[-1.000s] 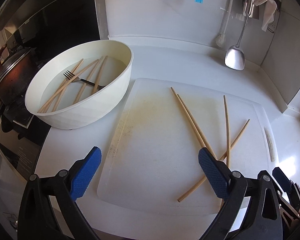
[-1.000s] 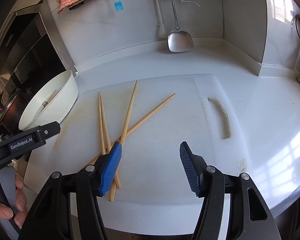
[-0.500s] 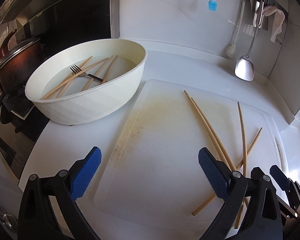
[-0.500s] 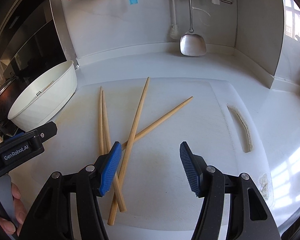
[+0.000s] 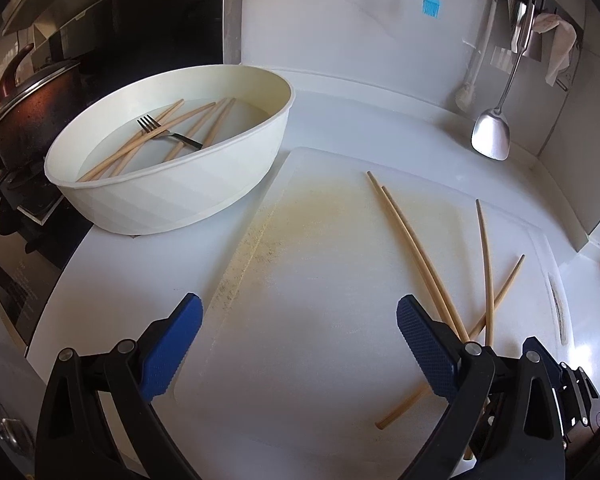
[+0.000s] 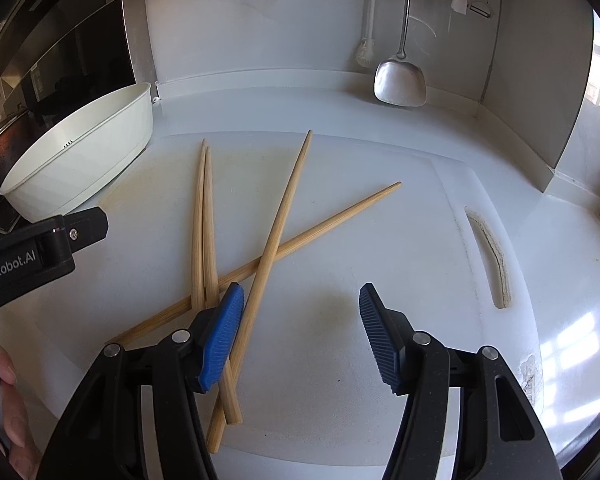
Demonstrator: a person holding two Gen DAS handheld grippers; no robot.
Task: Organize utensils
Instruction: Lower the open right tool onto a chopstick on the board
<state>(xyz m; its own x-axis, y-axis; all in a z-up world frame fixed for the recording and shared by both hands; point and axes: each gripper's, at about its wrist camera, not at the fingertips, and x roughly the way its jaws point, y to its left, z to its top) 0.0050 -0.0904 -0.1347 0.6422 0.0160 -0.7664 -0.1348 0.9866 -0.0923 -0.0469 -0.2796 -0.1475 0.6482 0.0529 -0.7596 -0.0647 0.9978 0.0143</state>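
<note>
Several wooden chopsticks (image 6: pixel 278 224) lie crossed on a white cutting board (image 6: pixel 380 240); they also show in the left wrist view (image 5: pixel 412 244) on the board (image 5: pixel 320 280). A cream oval bowl (image 5: pixel 172 196) at the left holds more chopsticks and a dark fork (image 5: pixel 168 134); the bowl also shows in the right wrist view (image 6: pixel 80 160). My left gripper (image 5: pixel 298 344) is open and empty above the board's near left part. My right gripper (image 6: pixel 300 336) is open and empty, its left finger over the chopsticks' near ends.
A metal spatula (image 6: pixel 400 80), a white brush (image 5: pixel 474 80), a blue silicone brush (image 5: pixel 430 4) and a cloth hang on the back wall. A dark lidded pot (image 5: pixel 24 108) stands on the stove at the far left. The board has a handle slot (image 6: pixel 490 256).
Both grippers have drawn back and lowered toward the near edge of the board, staying open. The right gripper has shifted so the chopsticks sit closer under its left finger. Nothing on the board has moved.
</note>
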